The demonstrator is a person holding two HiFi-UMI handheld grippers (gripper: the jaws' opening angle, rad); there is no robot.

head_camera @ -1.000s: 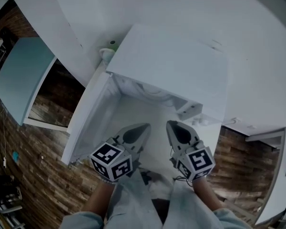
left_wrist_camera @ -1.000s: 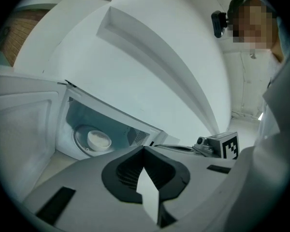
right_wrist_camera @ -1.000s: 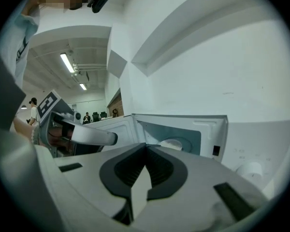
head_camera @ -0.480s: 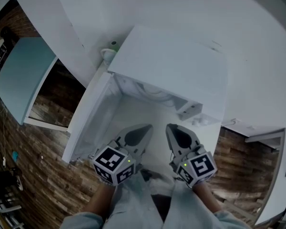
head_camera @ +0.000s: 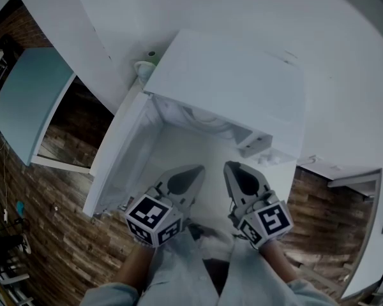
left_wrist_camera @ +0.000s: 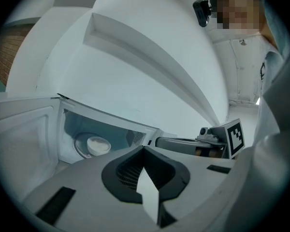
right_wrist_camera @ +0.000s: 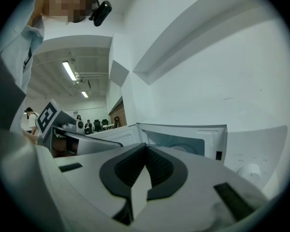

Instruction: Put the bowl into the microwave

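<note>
Left claw and right claw were pressed together, empty; small white round bowl sat inside open white boxy microwave.

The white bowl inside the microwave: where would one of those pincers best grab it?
Probably by the near rim of the bowl, one jaw inside and one outside. It appears to sit upright on the turntable, and the microwave walls it in on every side but the open front, so come in level from there.

A white counter carries the open-doored white microwave, with a small white-and-green object just beside it.
</note>
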